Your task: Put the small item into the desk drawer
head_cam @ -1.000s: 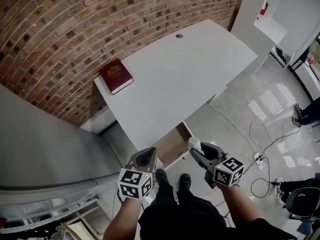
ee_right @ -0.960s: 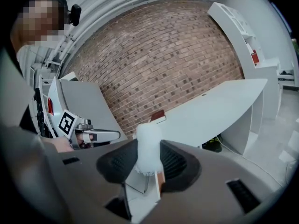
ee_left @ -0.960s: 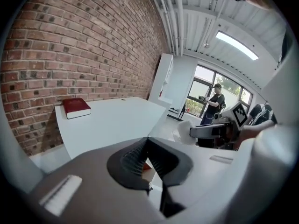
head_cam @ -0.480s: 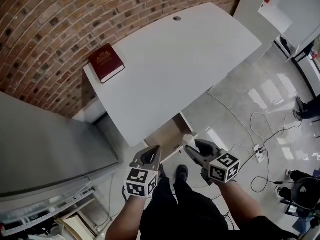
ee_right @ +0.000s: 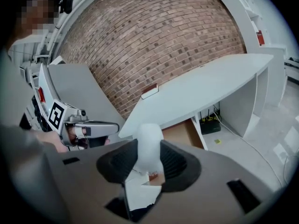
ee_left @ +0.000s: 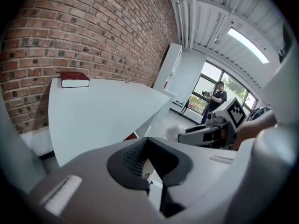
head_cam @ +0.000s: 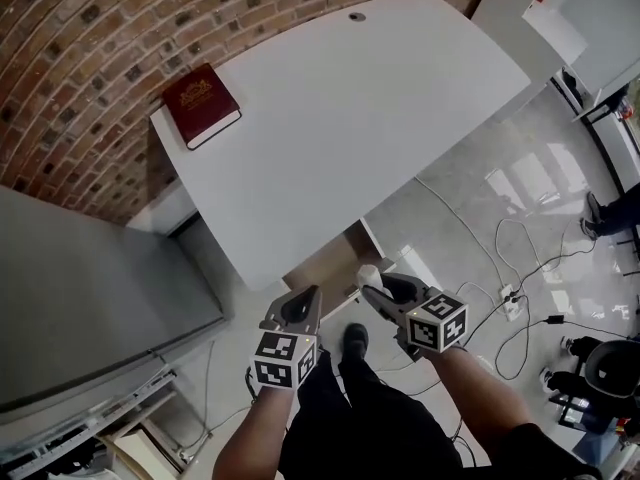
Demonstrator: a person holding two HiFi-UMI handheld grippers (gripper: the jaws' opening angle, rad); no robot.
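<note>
A small white item (head_cam: 367,273) (ee_right: 149,143) sits pinched between the dark pads of my right gripper (head_cam: 377,290) (ee_right: 148,154), which is shut on it. It hangs just in front of the open desk drawer (head_cam: 330,266) (ee_right: 181,132), whose brown inside shows under the white desk's (head_cam: 340,118) front edge. My left gripper (head_cam: 305,303) (ee_left: 147,146) is beside it to the left, its pads meeting at the tip with nothing between them. From the left gripper view, the right gripper (ee_left: 205,133) and the item (ee_left: 174,132) show at the right.
A red book (head_cam: 200,103) lies at the desk's far left corner by the brick wall. A grey cabinet (head_cam: 90,268) stands to the left. Cables and a power strip (head_cam: 510,303) lie on the floor at right. My shoes (head_cam: 352,340) are below the drawer.
Both grippers have sunk lower in front of the desk, nearer the open drawer. The right one still holds the white item.
</note>
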